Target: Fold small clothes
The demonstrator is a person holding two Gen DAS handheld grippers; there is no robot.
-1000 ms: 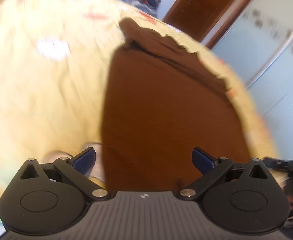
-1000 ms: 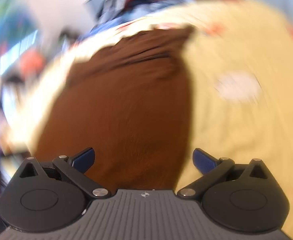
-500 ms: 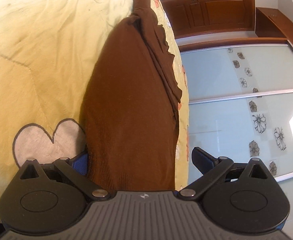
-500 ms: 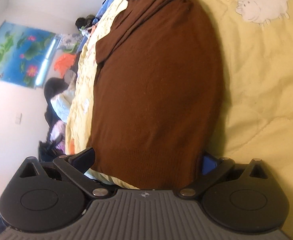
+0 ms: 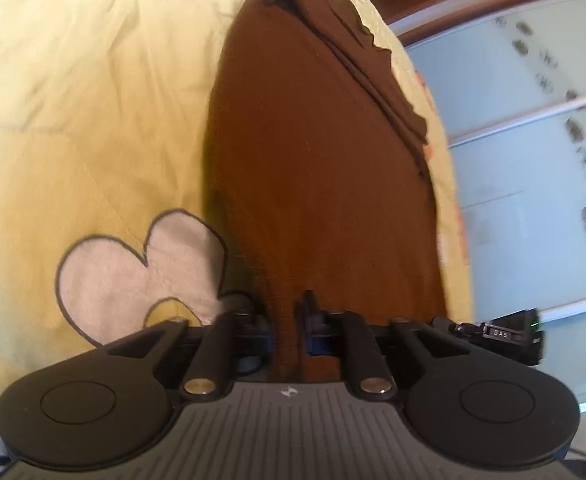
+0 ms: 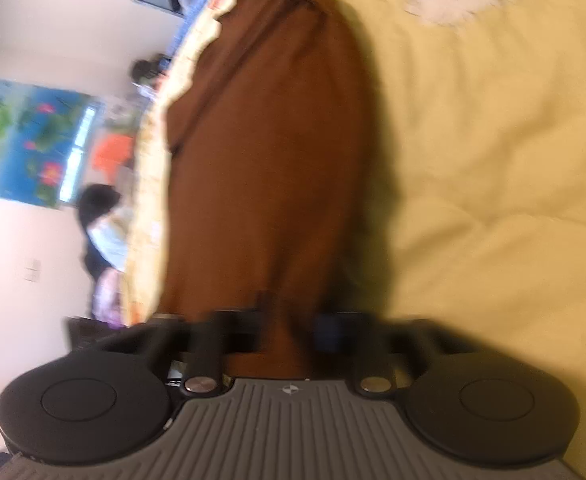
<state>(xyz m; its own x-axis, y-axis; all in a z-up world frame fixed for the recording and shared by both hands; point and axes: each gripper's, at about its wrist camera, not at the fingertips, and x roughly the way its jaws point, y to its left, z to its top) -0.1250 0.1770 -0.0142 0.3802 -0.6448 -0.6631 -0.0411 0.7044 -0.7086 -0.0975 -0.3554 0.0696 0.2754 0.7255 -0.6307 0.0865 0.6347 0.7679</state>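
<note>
left wrist view: left gripper (image 5: 287, 330), fingers drawn together and clamped on the near edge of the brown garment (image 5: 317, 168). garment lay on a yellow quilt (image 5: 73, 100), stretching straight ahead from the jaws, long axis running away from the gripper toward the far bunched end at the top of the view. far end narrowed and pointed away; a ruffled edge ran down its right side, near the edge of the bed. a pale heart patch (image 5: 133, 264) sat on the quilt just left of the gripped edge. pale sliding doors (image 5: 533, 160) stood beyond the bed on the right.

right wrist view: right gripper (image 6: 289, 330), fingers likewise closed on the near edge of the same garment (image 6: 265, 160). cloth ran directly forward from the jaws, the same lengthwise lie, its ruffled side to the left at the bed edge, quilt (image 6: 493, 160) to the right. view blurred.

judgement: both grippers equally near, each holding the near edge; the coming fold probably carried that edge forward along the long axis toward the far end.
</note>
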